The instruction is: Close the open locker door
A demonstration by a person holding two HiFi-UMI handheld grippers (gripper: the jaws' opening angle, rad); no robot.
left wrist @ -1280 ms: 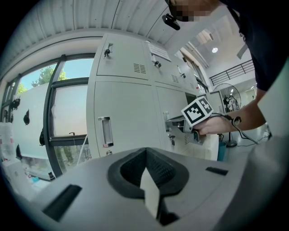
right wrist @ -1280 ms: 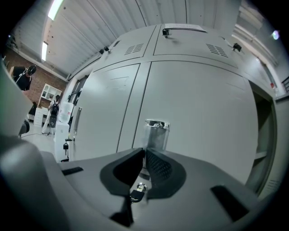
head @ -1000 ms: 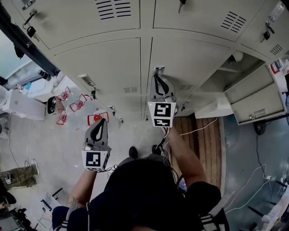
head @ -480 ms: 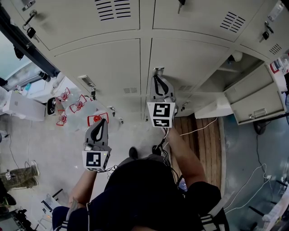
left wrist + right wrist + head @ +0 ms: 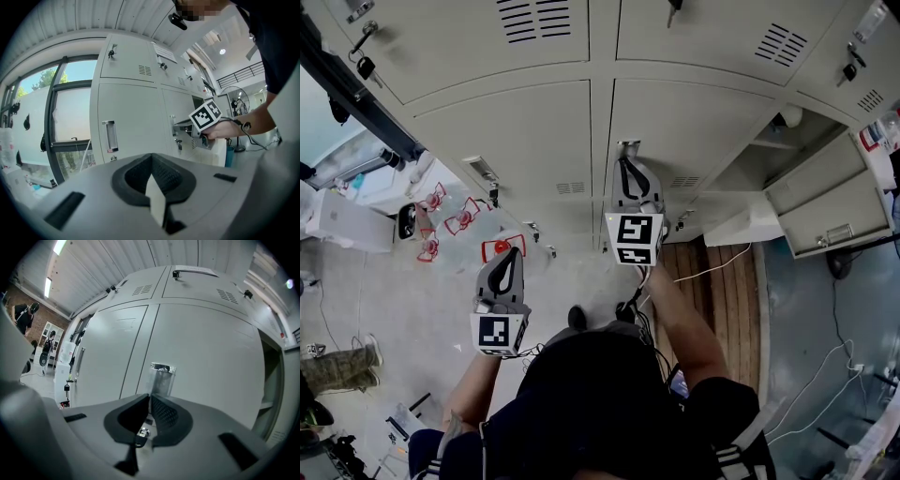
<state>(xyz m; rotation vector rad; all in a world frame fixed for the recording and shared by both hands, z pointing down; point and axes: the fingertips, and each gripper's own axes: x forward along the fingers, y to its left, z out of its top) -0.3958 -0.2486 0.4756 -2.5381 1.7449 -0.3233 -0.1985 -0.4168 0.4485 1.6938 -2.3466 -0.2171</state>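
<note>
Right gripper (image 5: 627, 161) with jaws together, tips at the locker door handle (image 5: 628, 144), perhaps touching, left gripper (image 5: 514, 253) closed, empty, left of handle

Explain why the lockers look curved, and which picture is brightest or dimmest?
Head view: wide lens bows the beige metal locker doors; light is even and sharp. Left gripper view: fisheye with black corners, daylight bright through the tall dark-framed window. Right gripper view: dimmer and greyer, a ceiling strip light glaring, the right tongs soft up close.
</note>
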